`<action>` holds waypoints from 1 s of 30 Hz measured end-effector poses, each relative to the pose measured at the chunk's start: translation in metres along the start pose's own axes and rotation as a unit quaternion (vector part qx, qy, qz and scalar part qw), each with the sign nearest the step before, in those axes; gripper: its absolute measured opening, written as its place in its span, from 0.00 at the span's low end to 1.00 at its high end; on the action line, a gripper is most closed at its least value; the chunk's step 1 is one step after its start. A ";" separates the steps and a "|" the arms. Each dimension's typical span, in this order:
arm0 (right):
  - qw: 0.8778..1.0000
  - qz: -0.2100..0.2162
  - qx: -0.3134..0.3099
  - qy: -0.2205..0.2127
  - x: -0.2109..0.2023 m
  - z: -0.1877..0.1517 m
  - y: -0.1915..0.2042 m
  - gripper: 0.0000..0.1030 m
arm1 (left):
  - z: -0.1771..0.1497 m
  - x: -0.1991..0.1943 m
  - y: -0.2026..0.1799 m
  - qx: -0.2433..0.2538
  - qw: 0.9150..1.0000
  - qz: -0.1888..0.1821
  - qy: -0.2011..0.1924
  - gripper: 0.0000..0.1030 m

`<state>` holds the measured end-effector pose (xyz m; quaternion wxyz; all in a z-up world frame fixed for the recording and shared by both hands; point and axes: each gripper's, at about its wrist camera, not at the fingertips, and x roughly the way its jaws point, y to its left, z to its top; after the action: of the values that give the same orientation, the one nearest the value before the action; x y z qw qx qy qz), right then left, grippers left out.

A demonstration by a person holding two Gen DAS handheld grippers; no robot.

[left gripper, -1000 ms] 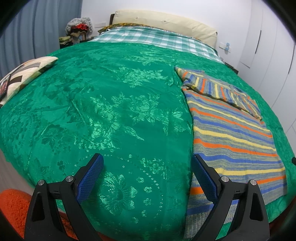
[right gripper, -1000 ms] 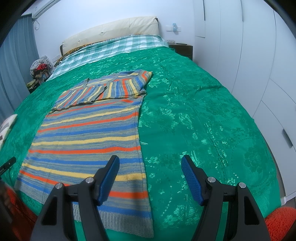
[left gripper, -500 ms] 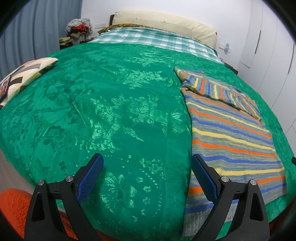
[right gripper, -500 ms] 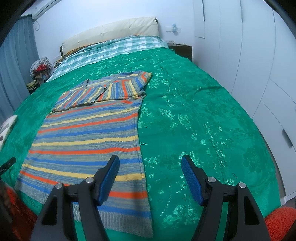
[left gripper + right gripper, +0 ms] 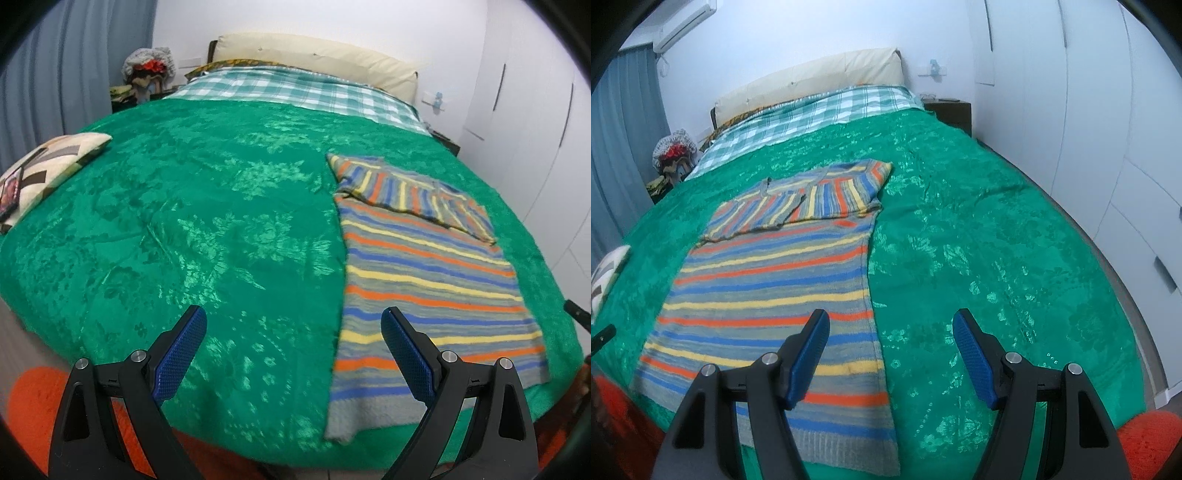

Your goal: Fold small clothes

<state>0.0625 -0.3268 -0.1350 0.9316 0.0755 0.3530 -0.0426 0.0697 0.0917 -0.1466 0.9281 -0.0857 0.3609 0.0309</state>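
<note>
Lying flat on the green bedspread (image 5: 221, 229), the striped sweater (image 5: 424, 280) has its sleeves folded across the chest at its far end, its grey hem toward the foot of the bed; in the left wrist view it fills the 3 o'clock side, in the right wrist view the 9 o'clock side; the left gripper (image 5: 293, 332) hangs over the foot of the bed with its blue fingers (image 5: 181, 350) spread wide and nothing between them, one finger over bare bedspread at 7 o'clock, the other over the sweater's near corner at 5 o'clock; the right gripper (image 5: 891, 334) likewise has its fingers (image 5: 809, 354) wide apart and empty, one above the sweater's lower stripes, the other above bedspread; whether either touches the cloth I cannot tell; a patterned cushion (image 5: 48, 166) lies at 9 o'clock in the left view; a checked sheet (image 5: 295, 92) and a cream headboard (image 5: 314, 59) sit at 12 o'clock; white wardrobes (image 5: 1089, 110) stand at 2 o'clock in the right view.
</note>
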 end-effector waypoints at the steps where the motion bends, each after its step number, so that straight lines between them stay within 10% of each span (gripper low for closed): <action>1: 1.000 0.002 0.002 -0.004 -0.003 0.001 0.000 0.67 | 0.001 -0.006 -0.003 0.001 1.000 -0.004 0.000 0.93; 9: 0.999 0.017 0.022 -0.044 -0.030 0.013 -0.005 0.70 | 0.018 -0.051 -0.023 -0.008 0.999 -0.046 -0.012 0.97; 25: 0.999 0.003 0.048 -0.015 -0.034 0.012 -0.019 0.74 | 0.006 -0.010 -0.003 -0.021 0.996 -0.077 0.044 0.97; 30: 0.994 0.033 0.062 0.080 -0.032 0.026 -0.038 0.74 | -0.006 0.021 -0.016 0.029 0.988 -0.088 0.122 0.95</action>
<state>0.0506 -0.3680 -0.0985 0.8949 0.1479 0.4201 -0.0270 0.0830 0.0743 -0.1631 0.8781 -0.0935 0.4636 -0.0721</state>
